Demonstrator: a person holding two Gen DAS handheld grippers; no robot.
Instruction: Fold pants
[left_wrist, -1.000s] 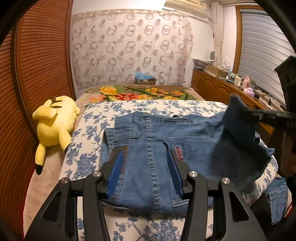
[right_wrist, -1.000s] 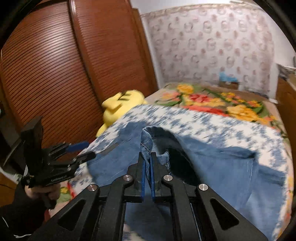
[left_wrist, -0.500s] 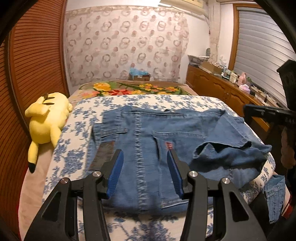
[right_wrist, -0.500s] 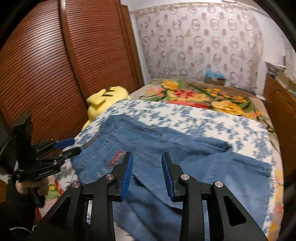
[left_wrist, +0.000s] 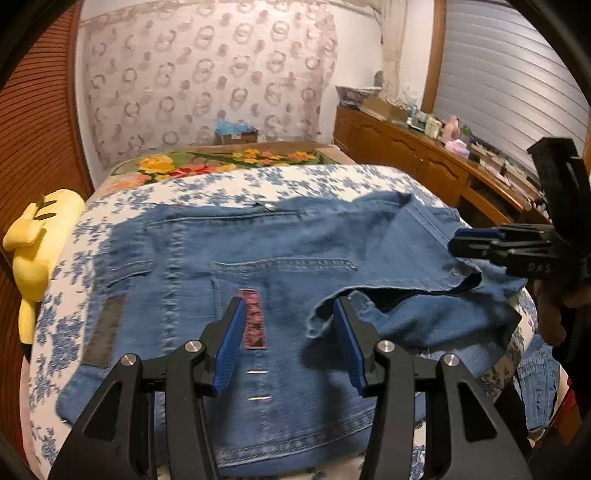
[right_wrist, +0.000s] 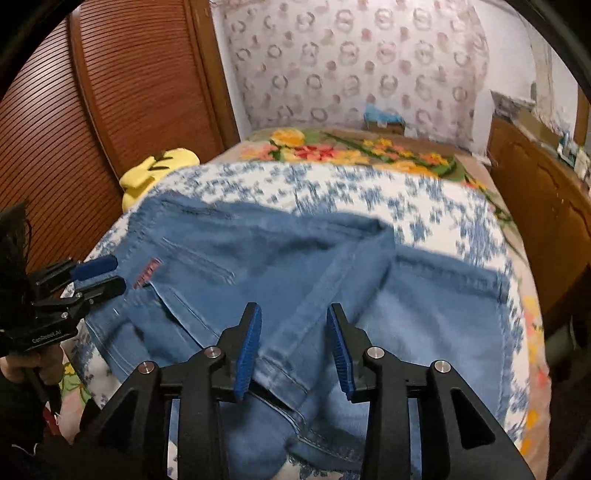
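Left wrist view: jeans (left_wrist: 258, 280) lie on the bed (left_wrist: 295, 177), one leg rumpled across them. Both grippers, left (left_wrist: 290, 339) and right (right_wrist: 293, 347), hover with fingers spread, empty. Next, likely regrasp that leg's hem.

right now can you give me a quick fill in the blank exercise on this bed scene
1. Both the left tongs and the right tongs are ____.
2. The jeans lie on a bedspread printed with ____ flowers.
3. The plush toy at the bed's edge is ____ in colour.

Missing words: open; blue; yellow
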